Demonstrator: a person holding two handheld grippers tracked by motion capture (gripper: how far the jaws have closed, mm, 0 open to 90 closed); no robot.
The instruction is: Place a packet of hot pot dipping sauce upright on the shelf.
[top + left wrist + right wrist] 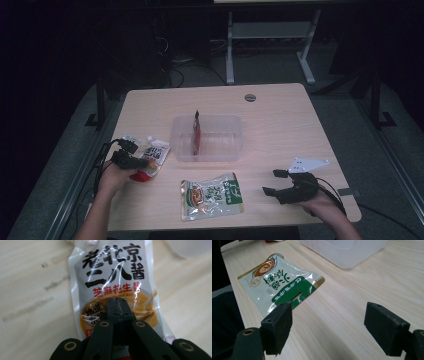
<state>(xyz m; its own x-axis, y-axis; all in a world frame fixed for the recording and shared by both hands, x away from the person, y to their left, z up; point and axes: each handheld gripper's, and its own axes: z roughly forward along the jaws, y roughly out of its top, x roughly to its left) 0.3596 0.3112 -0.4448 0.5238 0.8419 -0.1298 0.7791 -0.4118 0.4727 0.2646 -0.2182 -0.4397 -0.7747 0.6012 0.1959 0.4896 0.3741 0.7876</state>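
White sauce pouch is pinched in the left gripper, long axis running straight ahead; right gripper gapes wide.

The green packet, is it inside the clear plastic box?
No, the green packet lies flat on the table, in front of the clear plastic box and apart from it.

The rectangular light-wood table has a round grey cable grommet near its far edge. 3 items lie directly on it: a clear rectangular plastic container at centre, a green-and-white flat food pouch near the front edge, and a white sauce pouch with black lettering at left.
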